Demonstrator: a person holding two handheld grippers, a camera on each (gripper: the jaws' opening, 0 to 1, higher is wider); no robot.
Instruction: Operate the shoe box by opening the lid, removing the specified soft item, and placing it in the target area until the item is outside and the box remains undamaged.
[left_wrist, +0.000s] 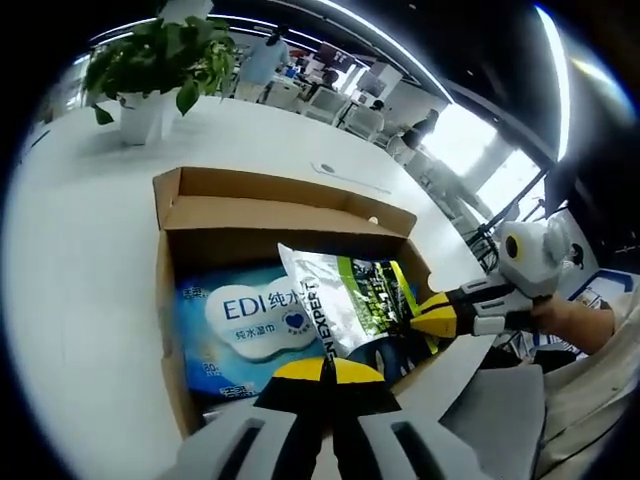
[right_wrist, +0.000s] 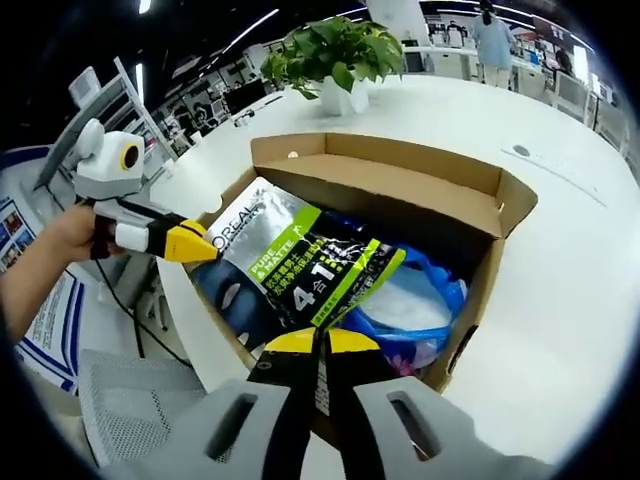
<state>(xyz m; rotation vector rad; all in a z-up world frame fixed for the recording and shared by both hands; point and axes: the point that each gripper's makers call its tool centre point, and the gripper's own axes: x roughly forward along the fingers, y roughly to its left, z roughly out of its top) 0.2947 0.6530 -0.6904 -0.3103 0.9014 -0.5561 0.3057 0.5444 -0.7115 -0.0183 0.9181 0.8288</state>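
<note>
in the right gripper view the right gripper (right_wrist: 320, 345) has its yellow-tipped fingers pressed together on the near edge of the silver and green pouch (right_wrist: 300, 255), which lies tilted in the open cardboard shoe box (right_wrist: 480, 185) over a blue wipes pack (right_wrist: 415, 300). at the box's left wall the left gripper (right_wrist: 195, 243) hovers, fingers together and holding nothing. the box sits on a white table (right_wrist: 560, 290), flap folded back; far off stands a potted plant (right_wrist: 335, 55).
</note>
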